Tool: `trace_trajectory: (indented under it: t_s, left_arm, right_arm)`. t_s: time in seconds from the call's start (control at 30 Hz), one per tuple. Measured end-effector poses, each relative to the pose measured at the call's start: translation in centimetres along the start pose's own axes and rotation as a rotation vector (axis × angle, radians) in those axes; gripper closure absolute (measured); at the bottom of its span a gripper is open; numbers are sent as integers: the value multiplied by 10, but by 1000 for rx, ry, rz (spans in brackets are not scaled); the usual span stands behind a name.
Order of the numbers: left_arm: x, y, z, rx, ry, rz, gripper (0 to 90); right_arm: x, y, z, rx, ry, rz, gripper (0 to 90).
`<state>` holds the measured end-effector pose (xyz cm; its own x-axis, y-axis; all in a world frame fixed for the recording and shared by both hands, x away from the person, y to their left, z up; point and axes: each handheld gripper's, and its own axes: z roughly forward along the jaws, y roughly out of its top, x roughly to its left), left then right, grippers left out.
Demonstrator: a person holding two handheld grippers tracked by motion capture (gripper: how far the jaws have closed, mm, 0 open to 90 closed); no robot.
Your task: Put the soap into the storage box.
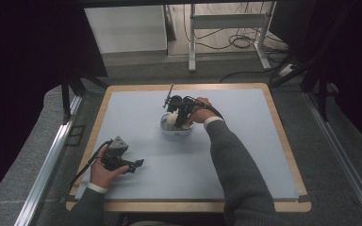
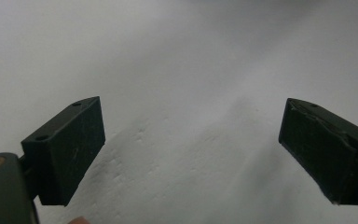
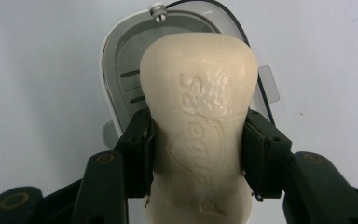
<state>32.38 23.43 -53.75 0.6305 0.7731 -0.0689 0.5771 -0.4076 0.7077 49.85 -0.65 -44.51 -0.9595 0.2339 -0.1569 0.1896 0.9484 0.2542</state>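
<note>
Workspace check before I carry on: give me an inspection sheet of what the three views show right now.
Surface: pale blue mat on a wood-edged table.
Job's things: cream soap bar with embossed lettering; white soap dish with slotted grey inner tray, beneath the bar.
Clutter: nothing seen on the mat.
Grippers: right gripper shut on the soap bar, fingers pressing both its sides, over the dish. Left gripper open, nothing between its fingers, low over bare mat near the front left.
Cables: one trails from each gripper; loose cables lie on the floor beyond the table.
Surroundings: metal frame legs behind the table, dark curtains on both sides.
</note>
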Motion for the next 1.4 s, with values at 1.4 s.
trace_trajectory:
  t_s: [1.4]
  left_arm:
    - [-2,-1,1,11,9,-4,74]
  right_arm:
    - [11,-50,-51,-202,-39,127,365]
